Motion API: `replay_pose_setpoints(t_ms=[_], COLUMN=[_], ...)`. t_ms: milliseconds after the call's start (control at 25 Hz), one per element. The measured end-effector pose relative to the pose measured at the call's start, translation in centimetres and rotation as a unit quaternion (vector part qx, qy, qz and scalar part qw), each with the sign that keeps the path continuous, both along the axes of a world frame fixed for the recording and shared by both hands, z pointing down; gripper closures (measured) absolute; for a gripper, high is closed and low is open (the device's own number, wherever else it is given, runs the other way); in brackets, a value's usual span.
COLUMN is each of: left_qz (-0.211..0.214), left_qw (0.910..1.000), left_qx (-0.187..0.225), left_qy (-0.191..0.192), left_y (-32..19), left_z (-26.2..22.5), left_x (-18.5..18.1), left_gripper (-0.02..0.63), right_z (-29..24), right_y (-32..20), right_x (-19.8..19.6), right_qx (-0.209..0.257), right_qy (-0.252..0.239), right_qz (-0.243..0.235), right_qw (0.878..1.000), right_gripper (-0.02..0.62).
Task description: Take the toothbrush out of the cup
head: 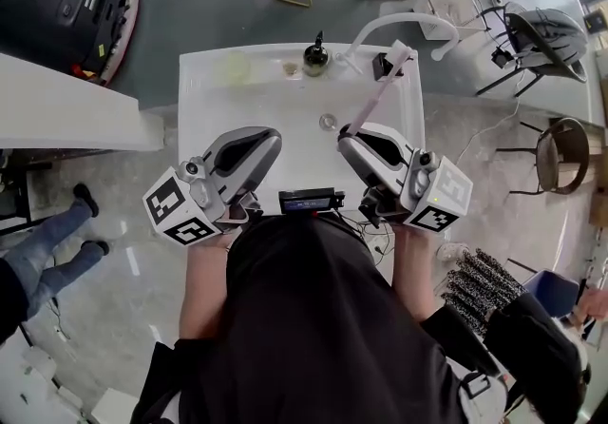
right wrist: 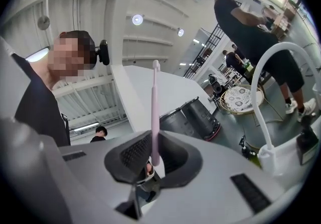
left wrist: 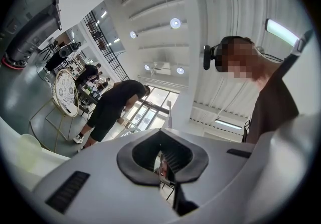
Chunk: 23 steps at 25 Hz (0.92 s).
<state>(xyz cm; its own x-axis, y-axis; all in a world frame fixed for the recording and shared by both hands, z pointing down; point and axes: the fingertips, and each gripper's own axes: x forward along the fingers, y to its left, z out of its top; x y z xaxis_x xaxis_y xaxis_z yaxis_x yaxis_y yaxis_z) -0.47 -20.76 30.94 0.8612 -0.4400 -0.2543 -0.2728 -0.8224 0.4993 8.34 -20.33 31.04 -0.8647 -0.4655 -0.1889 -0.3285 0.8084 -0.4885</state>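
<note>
Pink toothbrush [head: 373, 101] sits clamped in your right gripper [head: 353, 137] at the centre of the head view, well apart from the pale cup [head: 234, 67] at upper left. I judge the removal done. Your left gripper [head: 269, 139] is closed on nothing.

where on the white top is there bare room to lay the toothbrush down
Bare: the left half of the white top, from the pale cup to the left gripper. Crowded: the far edge with the dark bottle and faucet.
</note>
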Motion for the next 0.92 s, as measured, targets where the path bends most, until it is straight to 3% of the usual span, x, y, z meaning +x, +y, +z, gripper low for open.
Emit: replay_pose_setpoints(t_ms=[920], left_qz=[-0.001], left_qw=[0.9999], left_qx=[-0.01], left_qy=[-0.005], left_y=[0.3], left_z=[0.4], left_x=[0.0], left_gripper=[0.6], right_z=[0.3], right_y=[0.8], right_x=[-1.5], right_qx=[0.015], right_qy=[0.031], right_qz=[-0.02], right_qw=[0.999], right_gripper=[0.549])
